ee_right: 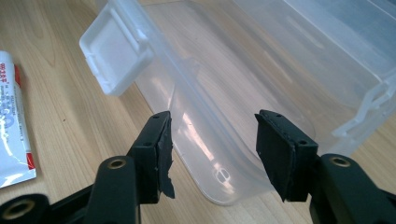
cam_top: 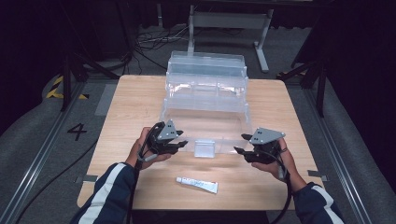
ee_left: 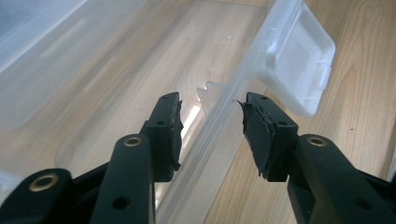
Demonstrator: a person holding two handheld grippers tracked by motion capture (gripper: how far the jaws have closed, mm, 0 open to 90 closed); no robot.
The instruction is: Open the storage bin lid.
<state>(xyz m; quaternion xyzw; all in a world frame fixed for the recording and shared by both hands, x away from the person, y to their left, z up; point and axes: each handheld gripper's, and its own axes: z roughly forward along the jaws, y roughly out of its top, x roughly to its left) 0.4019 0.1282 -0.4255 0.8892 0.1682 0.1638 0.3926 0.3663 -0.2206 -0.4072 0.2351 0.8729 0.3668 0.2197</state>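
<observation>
Straddling the box's (cam_top: 205, 116) front rim, the left tongs (ee_left: 210, 121) stand open, unclamped; the right tongs (ee_right: 212, 140), open and empty, sit at its near corner, rim running between both

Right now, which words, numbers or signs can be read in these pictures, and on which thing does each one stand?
"4": painted dark on the grey floor, left of the table.
Tube beside the clear plastic box: red and blue print, too blurred to read.
No other text is visible.
</observation>
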